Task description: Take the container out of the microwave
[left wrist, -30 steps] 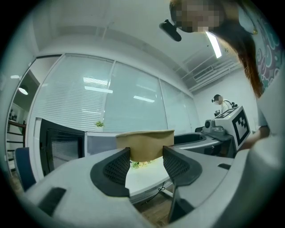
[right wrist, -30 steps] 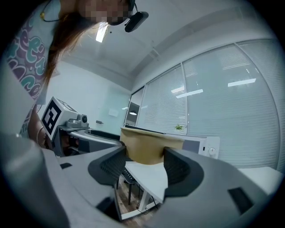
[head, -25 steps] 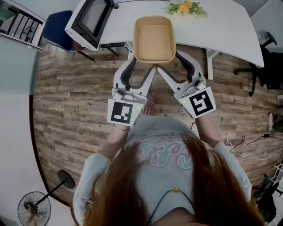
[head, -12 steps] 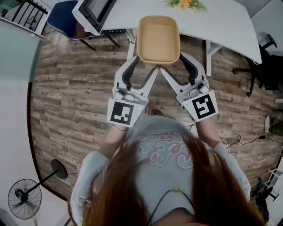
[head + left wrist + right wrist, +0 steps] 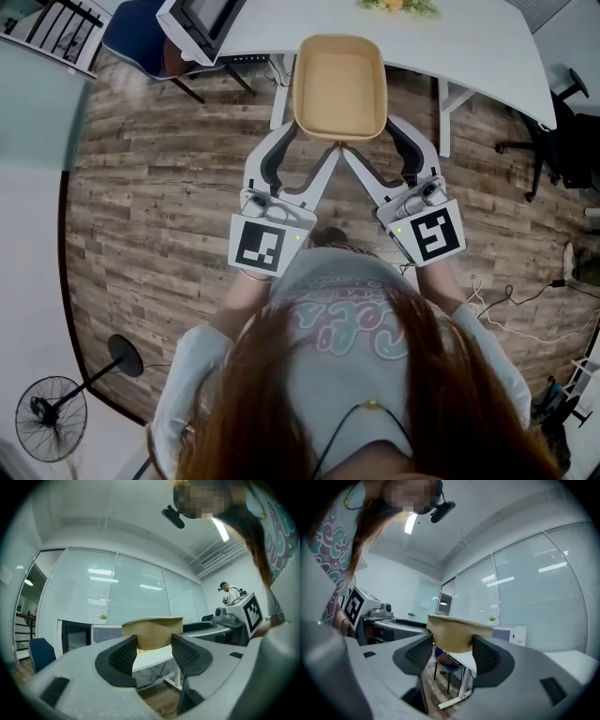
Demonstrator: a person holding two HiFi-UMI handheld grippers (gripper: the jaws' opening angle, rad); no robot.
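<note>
Both forearms are stretched forward from the body, and the two tools are held level, angled toward each other in a V. The left hand-held gripper (image 5: 309, 139) is clamped on the near left corner of the container (image 5: 339, 80), with its jaws set wide and both black pads pressed against the wall. The right hand-held gripper (image 5: 367, 136) is clamped in the same way on the near right corner. The container is thus carried in the air, partly over the near edge of the white tabletop (image 5: 469, 47) and partly over the wood-plank floor (image 5: 159, 187). It is well apart from the microwave (image 5: 202, 19) at the tabletop's left edge. The container is a tan, matte, rectangular tub with rounded corners and a rolled rim (its material cannot be told). The pads are finely ribbed and the gripper bodies are smooth grey.
</note>
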